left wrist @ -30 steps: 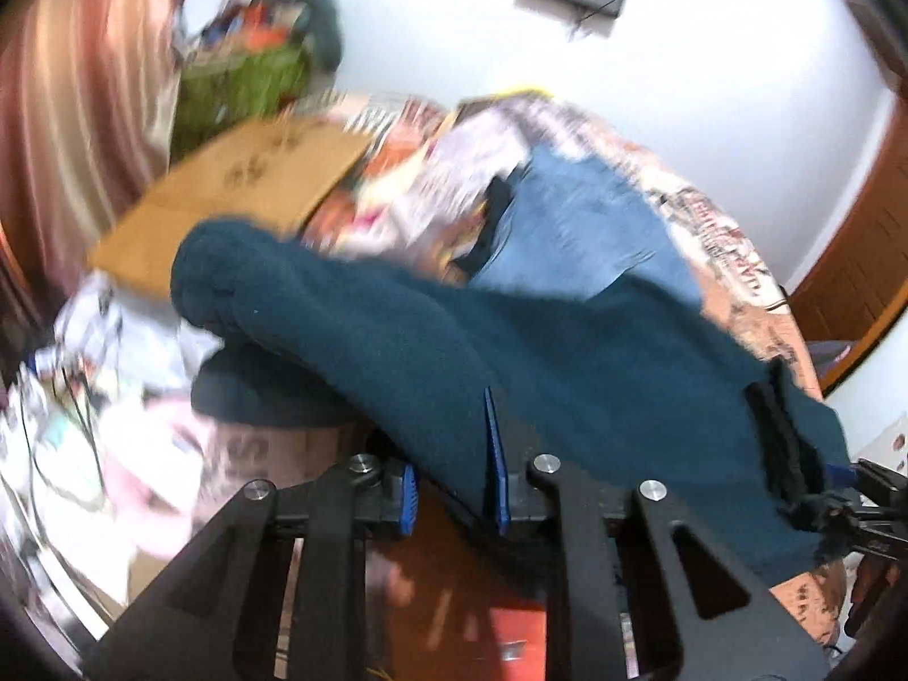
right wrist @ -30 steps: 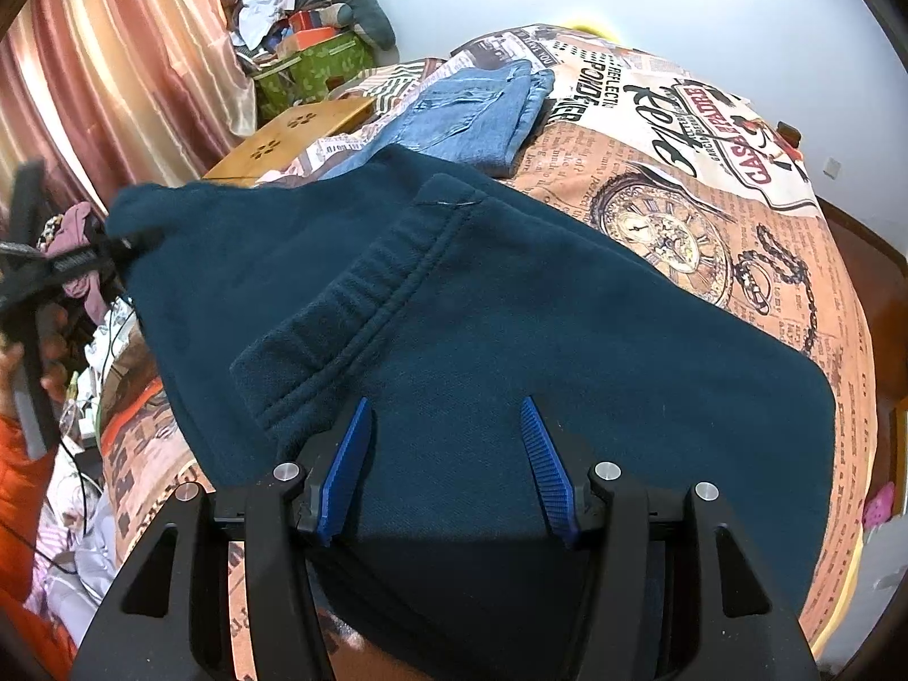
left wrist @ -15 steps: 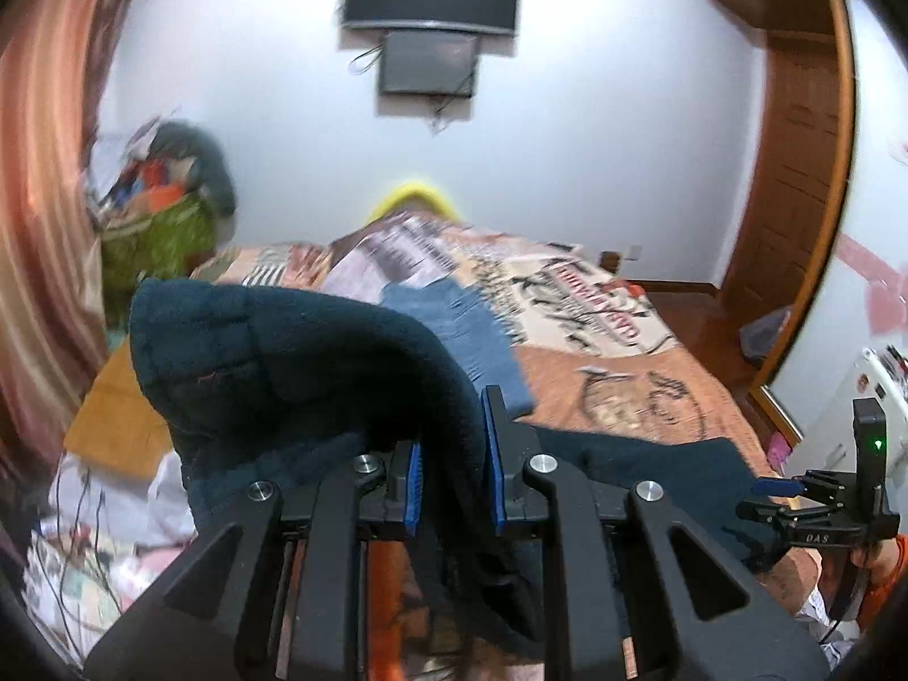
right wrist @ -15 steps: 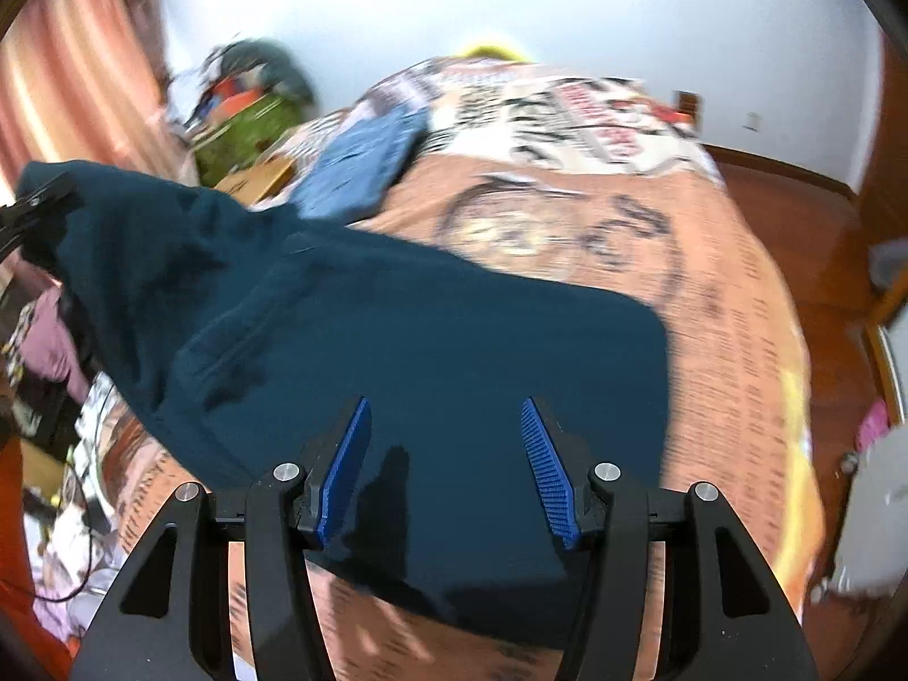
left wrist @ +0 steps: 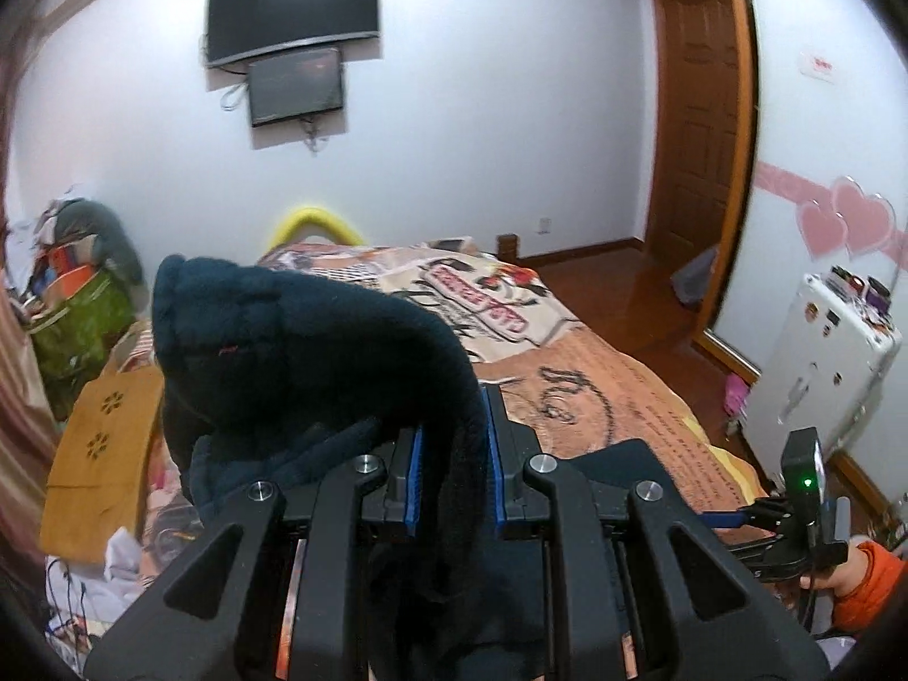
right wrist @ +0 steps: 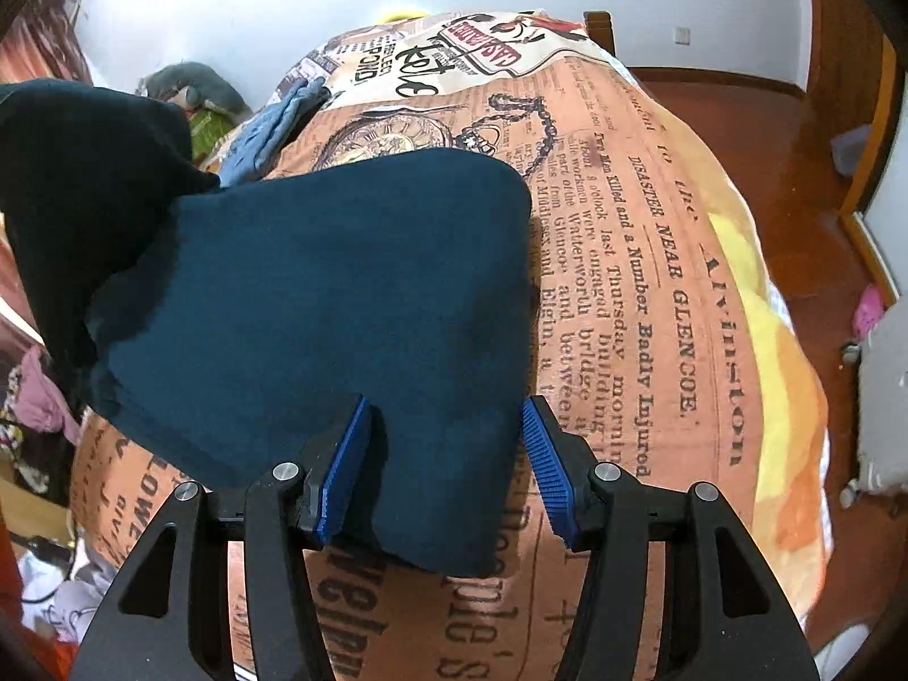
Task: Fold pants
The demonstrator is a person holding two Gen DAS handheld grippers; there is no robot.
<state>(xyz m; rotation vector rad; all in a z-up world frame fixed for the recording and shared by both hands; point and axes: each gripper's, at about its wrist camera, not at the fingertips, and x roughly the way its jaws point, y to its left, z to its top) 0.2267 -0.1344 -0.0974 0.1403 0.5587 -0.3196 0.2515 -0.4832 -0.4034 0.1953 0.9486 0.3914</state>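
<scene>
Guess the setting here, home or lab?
Home, almost certainly a bedroom: a bed under a newspaper-print cover, two wall-mounted screens, and a wooden door. Dark blue pants and folded jeans lie on the bed.

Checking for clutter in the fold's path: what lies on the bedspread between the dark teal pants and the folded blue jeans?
Nothing: in the right wrist view the teal pants meet the blue jeans with no bedspread showing between.

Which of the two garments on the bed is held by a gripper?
The dark teal pants; the left gripper pinches one end. The blue jeans lie untouched farther up the bed.
</scene>
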